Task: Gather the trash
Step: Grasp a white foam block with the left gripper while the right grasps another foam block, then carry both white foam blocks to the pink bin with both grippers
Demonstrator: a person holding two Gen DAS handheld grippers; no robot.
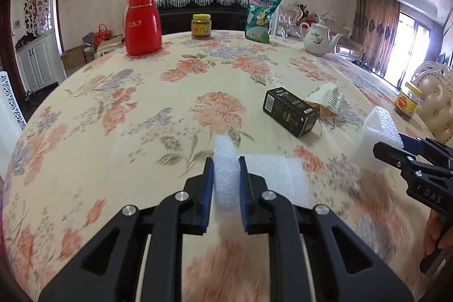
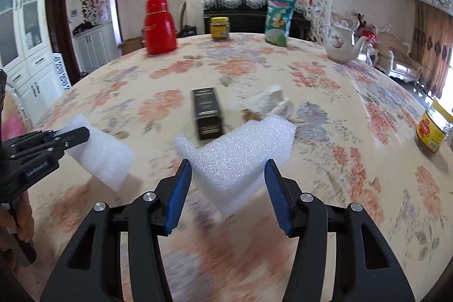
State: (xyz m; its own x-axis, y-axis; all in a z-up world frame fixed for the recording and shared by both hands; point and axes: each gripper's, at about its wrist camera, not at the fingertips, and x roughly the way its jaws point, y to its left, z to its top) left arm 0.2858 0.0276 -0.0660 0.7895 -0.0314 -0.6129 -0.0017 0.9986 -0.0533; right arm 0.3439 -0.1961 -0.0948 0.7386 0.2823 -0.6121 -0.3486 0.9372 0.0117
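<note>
Two white foam pieces are up off the floral tablecloth (image 1: 119,115), one in each gripper. The left gripper (image 1: 226,180) has its blue ribbed pads pinched narrow on the upright edge of a bubbly L-shaped foam sheet (image 1: 271,174), the flat part spreading right of the fingers. The right gripper (image 2: 226,183) stands wider, its two fingers pressed against the sides of a chunkier foam wedge (image 2: 237,149) with a pebbled, sparkly surface.

Just beyond the right gripper's fingertips lies one black box (image 2: 206,112), oblong and glossy, flat on its side; touching its far right, a crumpled white paper wrapper (image 2: 269,101) with a brown scrap. Both lie on the cloth.

Far ahead stand one red flask (image 1: 143,21), one green pouch (image 1: 262,16), one white teapot (image 1: 318,38), and jars, two counted: one at the back (image 1: 201,26), one to the right (image 2: 434,132).

The left camera catches the right gripper side-on; the right camera shows the left one's sheet as a flat rectangle, plus white cabinets (image 2: 34,53) left.
</note>
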